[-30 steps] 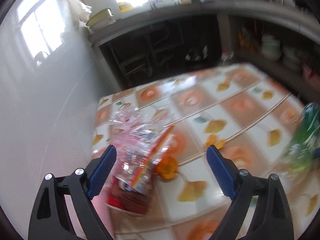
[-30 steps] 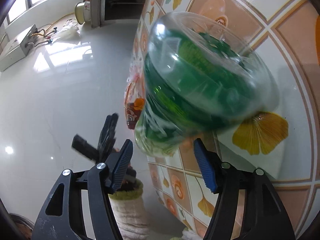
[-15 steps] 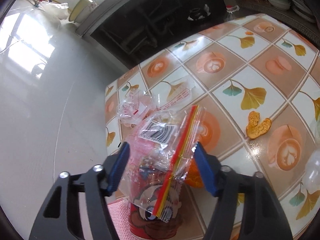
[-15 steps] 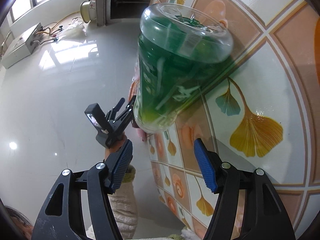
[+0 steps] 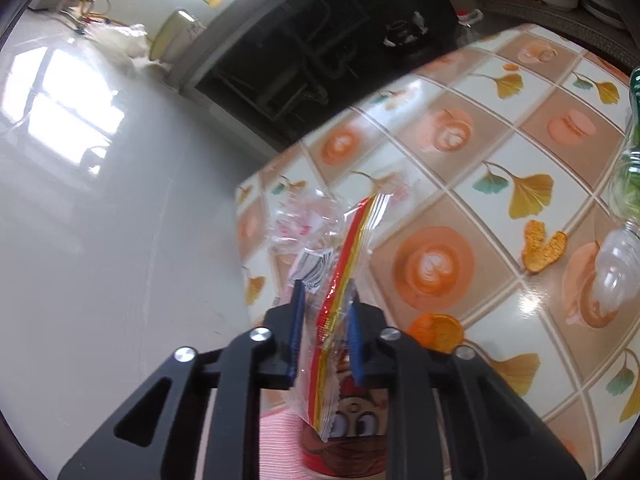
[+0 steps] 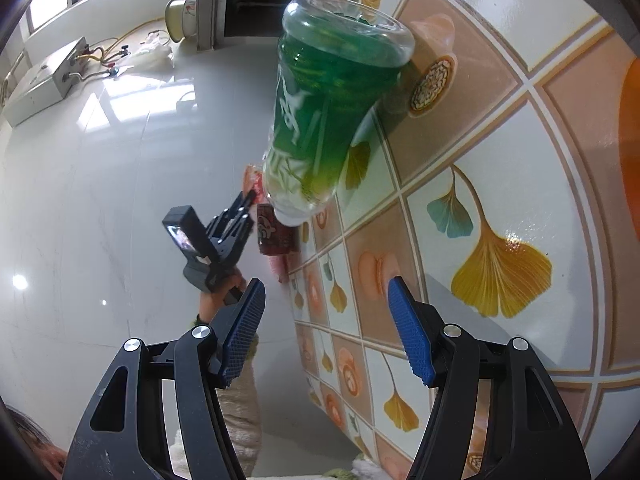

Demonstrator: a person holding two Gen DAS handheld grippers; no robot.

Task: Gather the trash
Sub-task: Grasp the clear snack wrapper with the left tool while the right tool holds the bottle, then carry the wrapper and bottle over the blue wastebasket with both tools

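Step in hand: first pickup of trash off the tiled table (image 5: 500,152). My left gripper (image 5: 324,332) has its fingers clenched on a clear plastic wrapper (image 5: 340,264) with a red-yellow stripe. The wrapper stands up between the pads at the table's left edge, above a red can (image 5: 348,448) that sits on a pink cloth (image 5: 276,440) at that same edge. I judge the grasp secure, though only thin film is pinched.

My right gripper (image 6: 326,334) is released, fingers spread wide with nothing between them. A green plastic bottle (image 6: 332,112) lies on its side ahead of it, near the table's left edge, apart from the pads.

Other trash on the table: two orange peel pieces (image 5: 542,246), one near the middle and one beside the left gripper.

No bin visible in either view, so I cannot tell where the wrapper goes.

Next, as I judge it: lift the wrapper clear of the can without tipping it, then bring the right gripper around the bottle's body and close.
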